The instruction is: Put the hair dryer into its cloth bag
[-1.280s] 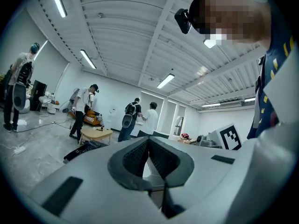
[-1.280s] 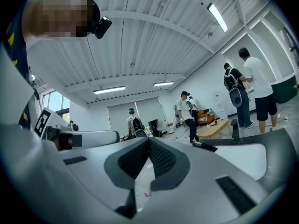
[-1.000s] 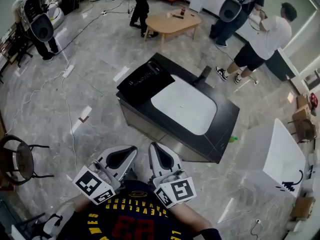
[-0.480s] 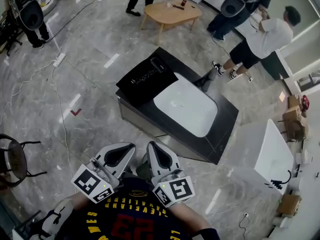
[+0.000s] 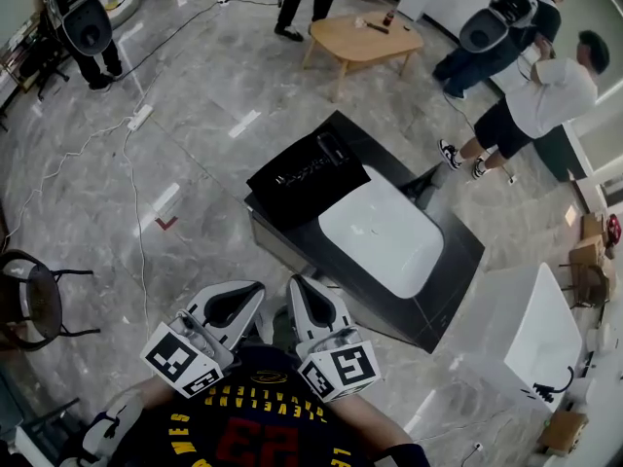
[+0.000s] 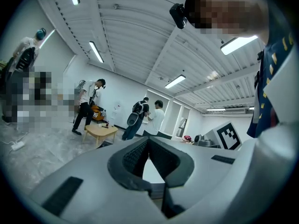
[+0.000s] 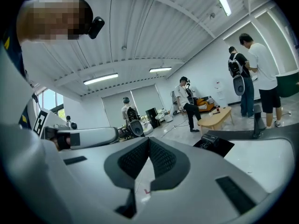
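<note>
Cloth bag (image 5: 309,175) on table (image 5: 456,261) corner (pad (image 5: 384,233) just beside it)

A low black table (image 5: 458,261) stood on the grey marble floor (image 5: 195,95); a white mat (image 5: 384,236) with rounded corners lay flat across its middle. A flat black bag (image 5: 307,175) covered the far left corner, just beside the mat; a small dark object (image 5: 421,181) at the far edge was too small to identify.

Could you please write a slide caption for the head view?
Left tool and right tool, both shut and empty, face a black table bearing a black bag.
</note>
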Demonstrator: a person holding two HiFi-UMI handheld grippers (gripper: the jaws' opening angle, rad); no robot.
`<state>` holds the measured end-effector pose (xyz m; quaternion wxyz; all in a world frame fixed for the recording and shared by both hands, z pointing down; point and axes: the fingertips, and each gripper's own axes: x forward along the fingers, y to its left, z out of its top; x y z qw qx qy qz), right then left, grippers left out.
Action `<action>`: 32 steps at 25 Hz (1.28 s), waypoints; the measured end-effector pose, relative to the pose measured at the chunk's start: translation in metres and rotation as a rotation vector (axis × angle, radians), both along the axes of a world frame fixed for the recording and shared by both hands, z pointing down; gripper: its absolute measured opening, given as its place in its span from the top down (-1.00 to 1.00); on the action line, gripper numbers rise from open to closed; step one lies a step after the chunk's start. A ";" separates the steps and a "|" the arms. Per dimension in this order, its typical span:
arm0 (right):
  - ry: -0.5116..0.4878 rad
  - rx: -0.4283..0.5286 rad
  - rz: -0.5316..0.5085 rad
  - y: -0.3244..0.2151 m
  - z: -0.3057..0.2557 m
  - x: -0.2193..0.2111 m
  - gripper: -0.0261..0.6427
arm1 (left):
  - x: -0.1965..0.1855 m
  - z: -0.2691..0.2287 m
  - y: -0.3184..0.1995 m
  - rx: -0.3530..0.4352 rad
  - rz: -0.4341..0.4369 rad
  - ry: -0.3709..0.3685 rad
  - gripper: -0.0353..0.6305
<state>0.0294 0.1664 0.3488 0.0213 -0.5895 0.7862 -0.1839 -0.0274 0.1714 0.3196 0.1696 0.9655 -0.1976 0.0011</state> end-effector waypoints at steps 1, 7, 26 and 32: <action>-0.009 0.003 -0.015 -0.007 0.000 0.001 0.90 | 0.002 0.000 -0.006 0.002 -0.011 -0.008 0.88; -0.068 -0.001 -0.046 -0.051 0.002 0.038 0.90 | 0.035 -0.002 -0.045 0.017 -0.059 -0.042 0.88; -0.158 -0.022 0.021 -0.142 0.021 0.174 0.90 | 0.117 0.017 -0.182 -0.023 -0.168 -0.122 0.88; -0.090 -0.056 0.102 -0.175 0.039 0.178 0.90 | 0.119 0.037 -0.221 -0.044 -0.113 -0.150 0.88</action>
